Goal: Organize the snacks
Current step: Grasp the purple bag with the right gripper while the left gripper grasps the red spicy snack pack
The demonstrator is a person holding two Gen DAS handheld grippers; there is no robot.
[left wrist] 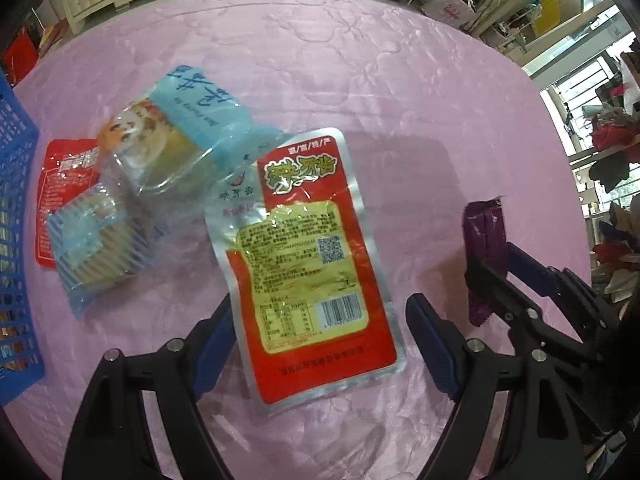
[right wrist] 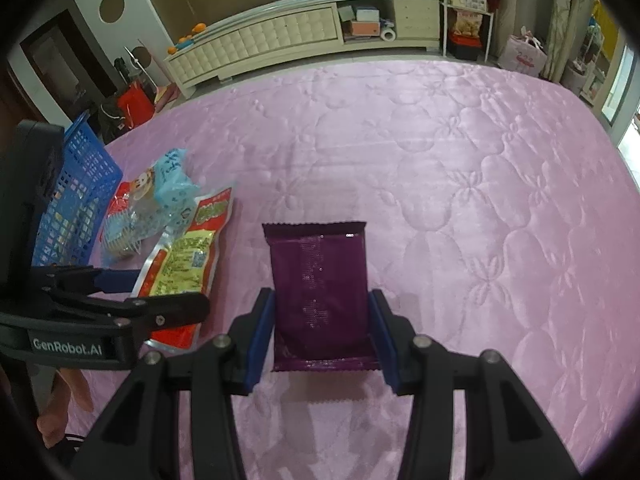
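A big bed with a shiny pink quilted cover (right wrist: 460, 168) filled both views. On it lay a small heap of snacks.

The right tool (right wrist: 322, 334) was closed on a dark purple foil snack packet (right wrist: 318, 280). Its two blue pads pressed the packet's left and right sides near the bottom, and the packet stood up between them, just over the pink cover. In the left wrist view the same purple packet (left wrist: 484, 236) showed at the right, held by the right tool (left wrist: 490, 264).

The left tool (left wrist: 320, 344) was open. Its blue pads stood wide, one on each side of a flat red and silver pouch with a yellow label (left wrist: 308, 264). The pads did not press it. The pouch lay flat on the cover, pointing away from the tool.

To the left of the red pouch lay a clear and light blue plastic bag with a cartoon picture (left wrist: 180, 128). Part of it rested on the pouch's far left corner. Near it sat a small clear pack of pale biscuits (left wrist: 98, 240). A smaller red packet (left wrist: 60, 184) peeked out from under them.

A blue plastic basket with a grid of holes (left wrist: 12, 216) stood at the far left, just beside the heap. In the right wrist view the basket (right wrist: 86, 184) stood behind the left tool (right wrist: 120, 280).

Beyond the bed stood a long cream cabinet (right wrist: 288, 36).
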